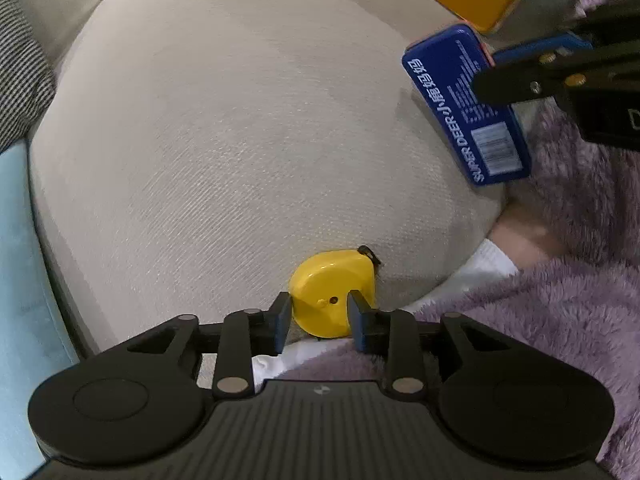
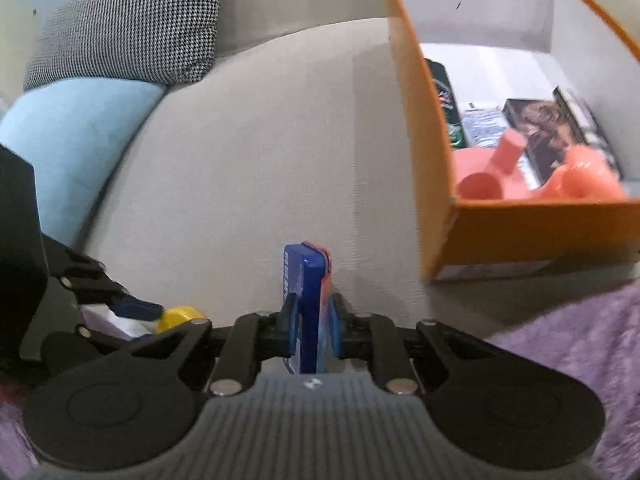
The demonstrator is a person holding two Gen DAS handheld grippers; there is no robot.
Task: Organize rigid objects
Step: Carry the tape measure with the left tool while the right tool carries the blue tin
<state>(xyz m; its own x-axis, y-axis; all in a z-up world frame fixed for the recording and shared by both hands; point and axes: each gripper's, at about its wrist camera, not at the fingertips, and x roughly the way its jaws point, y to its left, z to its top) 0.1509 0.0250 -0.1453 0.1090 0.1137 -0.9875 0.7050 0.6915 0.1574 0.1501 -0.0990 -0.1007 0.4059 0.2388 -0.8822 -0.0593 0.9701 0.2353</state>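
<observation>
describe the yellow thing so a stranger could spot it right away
Start at the beige sofa seat and go to its front edge. There the left claw grips a small yellow tape measure, rounded and plain, unlike the flat blue tin with white lettering.

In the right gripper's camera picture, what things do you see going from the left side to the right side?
Light blue cushion → yellow round tape measure → blue flat tin box held by the right gripper → orange cardboard box.

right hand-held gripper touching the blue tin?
Touching. Right wrist view shows the right hand-held gripper with both pads pressed on the blue tin; left wrist view shows the tin held above the sofa.
</observation>
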